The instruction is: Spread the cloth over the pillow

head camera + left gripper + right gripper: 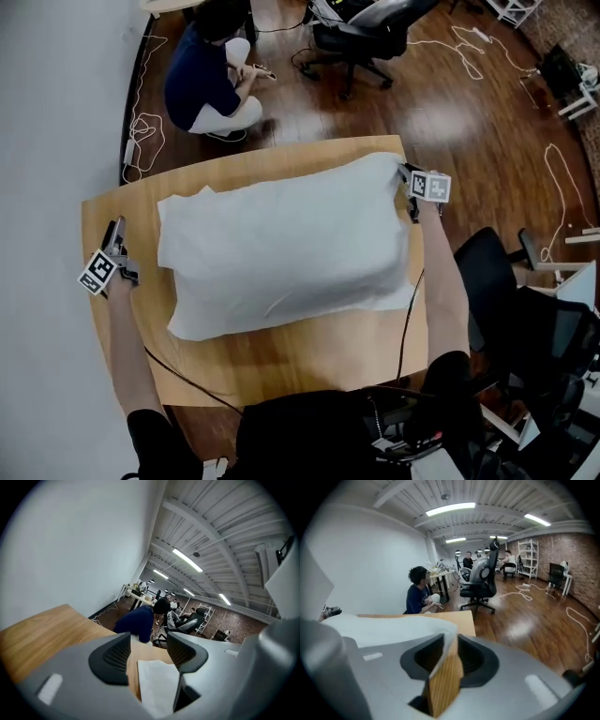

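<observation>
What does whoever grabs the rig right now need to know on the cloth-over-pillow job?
Left gripper: jaws apart, nothing pinched; it sits off the cloth's left side, with a cloth corner showing below the gap.
Right gripper: jaws slightly apart; the cloth's far-right edge runs between them, not clamped.
Cloth: spread across the bulge on the table; the pillow is hidden under it.
Done: cloth laid over; neither gripper grips it.
Left: check the edges and wrinkles, then probably draw both grippers clear.
</observation>
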A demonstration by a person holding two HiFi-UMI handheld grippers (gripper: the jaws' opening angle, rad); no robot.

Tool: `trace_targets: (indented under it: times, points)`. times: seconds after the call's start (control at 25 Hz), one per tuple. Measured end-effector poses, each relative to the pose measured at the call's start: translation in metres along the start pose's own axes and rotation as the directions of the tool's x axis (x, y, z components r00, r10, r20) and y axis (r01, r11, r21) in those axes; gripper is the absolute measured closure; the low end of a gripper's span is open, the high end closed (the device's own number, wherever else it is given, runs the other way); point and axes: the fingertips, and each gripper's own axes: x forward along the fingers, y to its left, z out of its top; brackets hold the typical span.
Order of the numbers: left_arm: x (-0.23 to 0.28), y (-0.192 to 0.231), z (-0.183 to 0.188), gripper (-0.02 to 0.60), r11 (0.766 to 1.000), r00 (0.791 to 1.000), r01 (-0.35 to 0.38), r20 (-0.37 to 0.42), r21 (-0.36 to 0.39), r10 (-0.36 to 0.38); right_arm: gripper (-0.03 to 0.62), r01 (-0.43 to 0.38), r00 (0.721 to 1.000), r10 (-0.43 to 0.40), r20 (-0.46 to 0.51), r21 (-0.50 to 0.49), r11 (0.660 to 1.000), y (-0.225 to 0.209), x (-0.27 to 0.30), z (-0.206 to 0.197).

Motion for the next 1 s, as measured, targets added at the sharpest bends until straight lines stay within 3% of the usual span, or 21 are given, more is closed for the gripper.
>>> trace_targets:
  times: [0.04,0.08,0.16,0.28,0.4,0.52,0.64,0.76,0.84,0.92,1.0]
  points:
    - [-0.007,-0.005,-0.004,0.351,1.0,1.0,0.027,0.003,-0.008,-0.027,0.428,0.003,1.0,-0.003,-0.014,0.028,1.0,-0.008,0.0,-0.006]
    - [-0.013,-0.014,-0.013,0.351,0.998,0.998,0.063,-0.004,-0.023,-0.063,0.37,0.002,1.0,-0.001,-0.022,0.054,0.999,-0.016,-0.005,-0.013]
    - [-0.023,-0.034,-0.042,0.351,0.989,0.988,0.143,-0.054,-0.047,-0.145,0.325,-0.015,1.0,0.017,-0.017,0.094,0.995,-0.03,-0.029,-0.028]
    - [-0.059,-0.065,-0.071,0.351,0.955,0.944,0.295,-0.157,0.011,-0.29,0.324,-0.062,0.998,0.06,0.024,0.14,0.988,-0.043,-0.086,-0.053]
    - [-0.085,-0.074,-0.092,0.351,0.937,0.915,0.35,-0.216,-0.004,-0.342,0.332,-0.105,0.993,0.094,0.065,0.196,0.975,-0.045,-0.142,-0.076]
    - [-0.078,-0.062,-0.088,0.351,0.944,0.912,0.329,-0.251,-0.028,-0.326,0.364,-0.117,0.992,0.098,0.076,0.297,0.948,-0.027,-0.17,-0.086]
    - [-0.042,-0.035,-0.072,0.333,0.965,0.93,0.26,-0.255,-0.047,-0.263,0.364,-0.177,0.984,0.152,0.096,0.364,0.914,0.009,-0.145,-0.063]
    - [0.019,-0.04,-0.087,0.26,0.972,0.928,0.224,-0.289,-0.069,-0.234,0.362,-0.377,0.926,0.346,0.152,0.316,0.871,0.054,-0.102,-0.022]
    - [0.056,-0.047,-0.107,0.234,0.986,0.922,0.162,-0.35,-0.046,-0.168,0.356,-0.459,0.888,0.435,0.146,0.275,0.845,0.07,-0.076,0.0]
    - [0.095,-0.054,-0.139,0.205,0.995,0.892,0.098,-0.444,0.003,-0.086,0.339,-0.414,0.909,0.41,0.08,0.294,0.861,0.065,-0.056,0.005]
    - [0.122,-0.071,-0.154,0.204,0.986,0.85,0.165,-0.509,0.011,-0.137,0.337,-0.32,0.94,0.342,-0.01,0.324,0.89,0.059,-0.042,0.001]
